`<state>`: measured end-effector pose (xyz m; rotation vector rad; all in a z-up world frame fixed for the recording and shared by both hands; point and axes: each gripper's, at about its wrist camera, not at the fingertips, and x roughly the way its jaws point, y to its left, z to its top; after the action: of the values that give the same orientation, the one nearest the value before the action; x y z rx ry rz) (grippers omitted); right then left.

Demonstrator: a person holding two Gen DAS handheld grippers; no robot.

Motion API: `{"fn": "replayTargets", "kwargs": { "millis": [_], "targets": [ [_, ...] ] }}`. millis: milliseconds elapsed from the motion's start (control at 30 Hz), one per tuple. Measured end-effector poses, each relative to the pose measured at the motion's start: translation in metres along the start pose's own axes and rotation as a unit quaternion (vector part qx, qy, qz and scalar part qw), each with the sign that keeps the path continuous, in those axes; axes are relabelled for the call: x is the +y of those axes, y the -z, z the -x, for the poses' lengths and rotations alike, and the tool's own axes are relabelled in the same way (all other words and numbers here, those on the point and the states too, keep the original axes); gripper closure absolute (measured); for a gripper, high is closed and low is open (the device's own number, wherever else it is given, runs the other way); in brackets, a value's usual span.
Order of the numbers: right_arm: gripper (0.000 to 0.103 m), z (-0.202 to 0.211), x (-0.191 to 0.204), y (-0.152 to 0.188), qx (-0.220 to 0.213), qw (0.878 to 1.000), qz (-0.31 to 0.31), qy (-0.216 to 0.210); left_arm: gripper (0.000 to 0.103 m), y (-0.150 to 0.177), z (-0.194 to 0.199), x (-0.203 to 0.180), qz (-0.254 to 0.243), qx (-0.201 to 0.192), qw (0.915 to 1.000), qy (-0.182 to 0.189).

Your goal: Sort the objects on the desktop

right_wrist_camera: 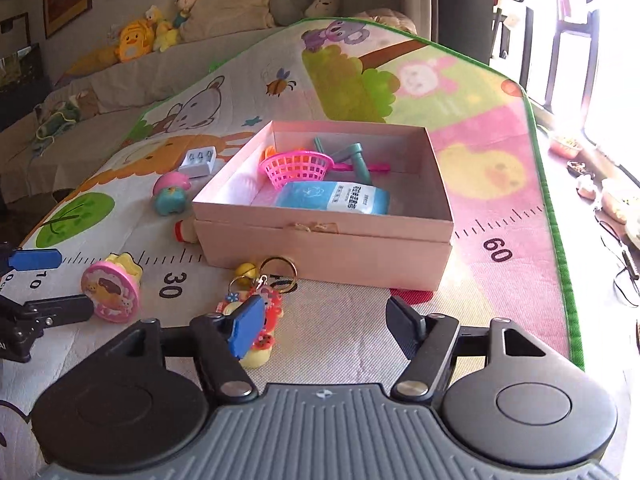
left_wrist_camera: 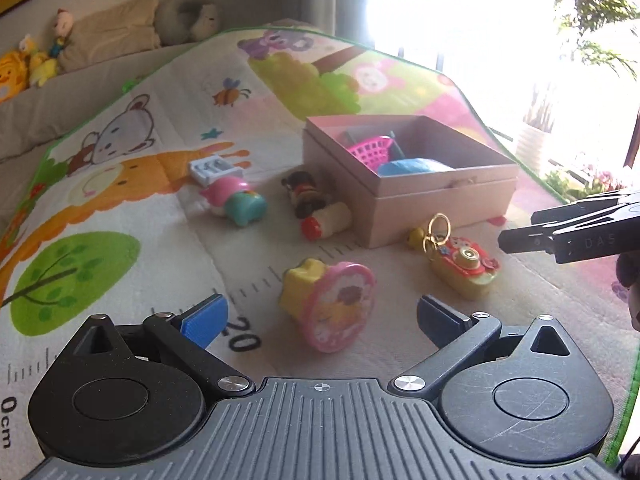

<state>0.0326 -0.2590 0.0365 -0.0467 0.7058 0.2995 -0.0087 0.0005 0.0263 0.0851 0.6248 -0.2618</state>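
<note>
An open pink box (left_wrist_camera: 444, 196) (right_wrist_camera: 320, 256) stands on the play mat and holds a pink basket (right_wrist_camera: 298, 168), a blue packet (right_wrist_camera: 332, 198) and teal tools. My left gripper (left_wrist_camera: 320, 320) is open, its fingers either side of a pink and yellow round toy (left_wrist_camera: 330, 306), also seen in the right wrist view (right_wrist_camera: 112, 290). My right gripper (right_wrist_camera: 324, 326) is open and empty, just behind a red and yellow toy camera keychain (right_wrist_camera: 260, 312) (left_wrist_camera: 464, 266) in front of the box.
Left of the box lie a pink and teal figure (left_wrist_camera: 236, 200) (right_wrist_camera: 172, 194), a dark doll with a red-capped cylinder (left_wrist_camera: 316, 204) and a white battery holder (left_wrist_camera: 214, 168) (right_wrist_camera: 198, 162). The mat's green edge (right_wrist_camera: 560, 240) runs on the right. A sofa with plush toys stands behind.
</note>
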Motion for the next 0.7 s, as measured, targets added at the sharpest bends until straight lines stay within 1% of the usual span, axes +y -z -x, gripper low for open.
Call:
{"fn": "replayTargets", "kwargs": {
  "millis": [67, 100, 133, 233, 267, 333, 400, 433, 467, 500, 567, 600, 667, 700],
  "targets": [
    [0.032, -0.001, 0.003, 0.006, 0.004, 1.0, -0.003, -0.007, 0.0, -0.002, -0.009, -0.009, -0.013, 0.008, 0.9992, -0.036],
    [0.029, -0.001, 0.005, 0.01, 0.003, 1.0, 0.0, -0.005, 0.0, -0.003, -0.013, -0.012, -0.015, 0.013, 0.9985, -0.052],
    [0.028, -0.001, 0.008, 0.013, -0.001, 1.0, 0.006, 0.001, 0.0, -0.004, -0.014, -0.013, -0.014, 0.016, 0.998, -0.059],
    [0.026, 0.001, 0.021, 0.023, -0.024, 0.999, 0.04, 0.026, 0.0, -0.004, -0.006, -0.017, -0.018, 0.012, 0.9982, -0.056],
    [0.026, 0.002, 0.025, 0.024, -0.03, 0.998, 0.051, 0.027, 0.0, -0.004, -0.001, -0.018, -0.024, 0.008, 0.9981, -0.056],
    [0.026, 0.008, 0.038, 0.023, -0.039, 0.996, 0.08, 0.006, 0.0, -0.005, 0.007, -0.014, -0.027, -0.001, 0.9975, -0.065],
    [0.026, 0.016, 0.053, 0.02, -0.041, 0.993, 0.108, -0.029, 0.0, -0.012, 0.017, 0.004, 0.0, -0.013, 0.9958, -0.091],
    [0.026, 0.018, 0.066, 0.016, -0.038, 0.989, 0.129, -0.054, 0.0, -0.016, 0.022, 0.014, 0.016, -0.018, 0.9949, -0.098],
    [0.023, 0.02, 0.077, 0.014, -0.036, 0.986, 0.147, -0.072, 0.0, -0.021, 0.028, 0.026, 0.037, -0.023, 0.9939, -0.102],
    [0.017, 0.02, 0.092, 0.012, -0.037, 0.981, 0.167, -0.088, 0.0, -0.025, 0.034, 0.038, 0.057, -0.031, 0.9926, -0.102],
    [0.013, 0.014, 0.118, 0.008, -0.04, 0.973, 0.203, -0.102, 0.0, -0.03, 0.045, 0.053, 0.086, -0.047, 0.9896, -0.106],
    [0.013, 0.008, 0.131, 0.006, -0.039, 0.968, 0.221, -0.108, 0.0, -0.032, 0.051, 0.059, 0.096, -0.057, 0.9878, -0.109],
    [0.013, -0.009, 0.15, 0.003, -0.035, 0.964, 0.243, -0.106, 0.0, -0.031, 0.058, 0.069, 0.109, -0.07, 0.9849, -0.114],
    [0.013, -0.02, 0.157, 0.002, -0.026, 0.963, 0.249, -0.103, 0.0, -0.029, 0.06, 0.074, 0.115, -0.073, 0.9837, -0.117]
  ]
}}
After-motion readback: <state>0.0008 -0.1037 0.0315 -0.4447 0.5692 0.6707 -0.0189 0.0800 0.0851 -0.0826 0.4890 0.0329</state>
